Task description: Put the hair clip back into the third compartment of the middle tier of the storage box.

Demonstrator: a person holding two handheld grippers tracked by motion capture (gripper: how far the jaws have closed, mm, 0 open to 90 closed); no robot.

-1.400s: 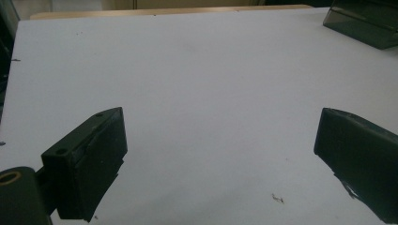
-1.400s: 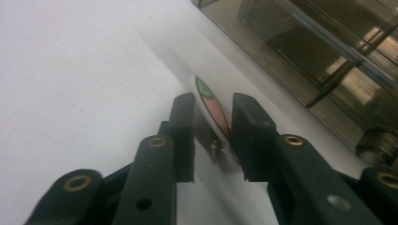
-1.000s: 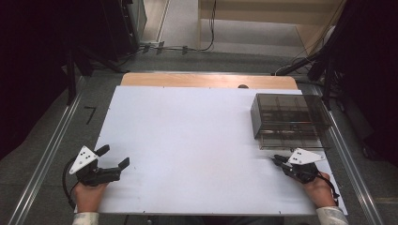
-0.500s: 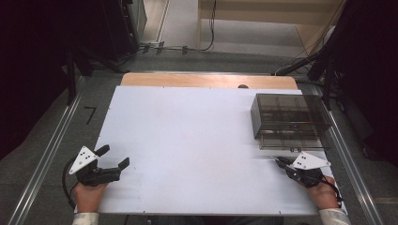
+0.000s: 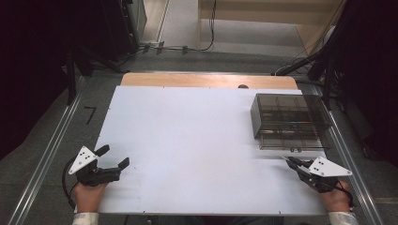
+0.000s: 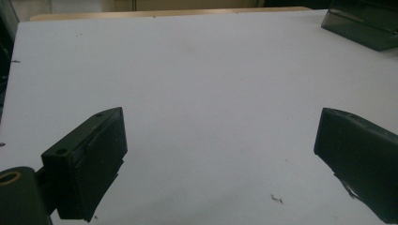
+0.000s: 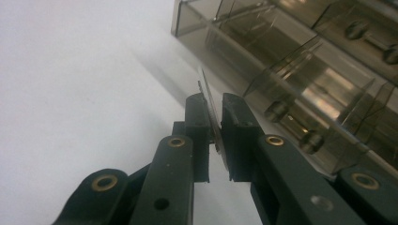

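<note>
The left gripper [image 5: 114, 157] rests at the white table's [image 5: 197, 140] near left edge, jaws spread wide, empty; the right gripper [image 5: 287, 160] at the near right pinches a thin clear plastic strip [image 7: 212, 112] just beside the smoky drawer box [image 5: 290, 121]
</note>
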